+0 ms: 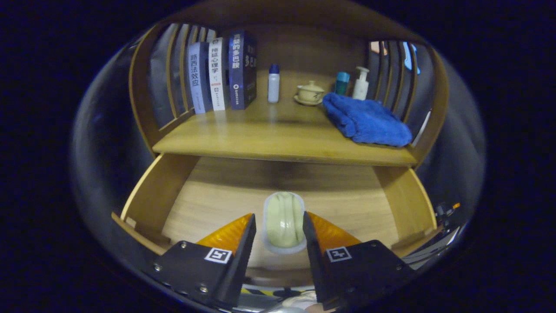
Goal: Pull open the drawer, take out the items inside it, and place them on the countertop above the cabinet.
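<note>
The wooden drawer (153, 196) stands pulled out below the countertop (269, 139). On its floor lies a pale green, soap-like block in a small clear tray (284, 221). My gripper (279, 216) is open, and its fingers straddle the tray, one on each side. The right fingertip (309, 221) sits at the tray's edge. A narrow gap shows between the left fingertip (251, 224) and the tray. The tray rests on the drawer floor.
Three upright books (221, 74) stand at the countertop's back left. A small white bottle (273, 83) and a lidded teacup on a saucer (309, 92) stand mid-back. A folded blue towel (367, 121), a teal bottle (342, 82) and a pump bottle (360, 82) are at the right. Slatted side rails flank the shelf.
</note>
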`<state>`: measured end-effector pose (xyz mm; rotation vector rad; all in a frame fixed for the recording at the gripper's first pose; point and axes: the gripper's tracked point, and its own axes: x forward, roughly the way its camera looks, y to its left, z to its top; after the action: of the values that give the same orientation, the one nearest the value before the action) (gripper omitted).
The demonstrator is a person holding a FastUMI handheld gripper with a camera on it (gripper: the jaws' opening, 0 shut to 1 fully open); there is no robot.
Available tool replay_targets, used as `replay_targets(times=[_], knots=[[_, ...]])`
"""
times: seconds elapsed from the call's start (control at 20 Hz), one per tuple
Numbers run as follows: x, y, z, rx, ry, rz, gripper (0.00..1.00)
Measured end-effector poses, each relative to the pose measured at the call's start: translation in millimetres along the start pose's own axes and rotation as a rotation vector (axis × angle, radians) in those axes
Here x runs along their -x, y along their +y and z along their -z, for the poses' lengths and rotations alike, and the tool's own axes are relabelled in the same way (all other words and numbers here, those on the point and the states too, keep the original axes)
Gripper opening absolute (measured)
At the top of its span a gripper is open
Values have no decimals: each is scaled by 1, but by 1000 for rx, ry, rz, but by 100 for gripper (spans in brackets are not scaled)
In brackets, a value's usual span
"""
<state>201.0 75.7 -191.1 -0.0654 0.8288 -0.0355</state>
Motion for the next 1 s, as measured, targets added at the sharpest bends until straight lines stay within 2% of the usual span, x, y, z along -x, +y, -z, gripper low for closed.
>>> replay_targets(times=[0.2, 0.3, 0.4, 0.5, 0.55, 0.75, 1.0], knots=[[-38, -8, 27, -17, 186, 25, 64], [-45, -13, 30, -19, 207, 34, 48], [-47, -14, 21, -57, 166, 43, 31], [-43, -16, 26, -36, 172, 49, 14], [-38, -19, 25, -33, 162, 58, 14], [-6, -12, 2, -79, 30, 8, 14], [43, -17, -47, -91, -161, 24, 14]])
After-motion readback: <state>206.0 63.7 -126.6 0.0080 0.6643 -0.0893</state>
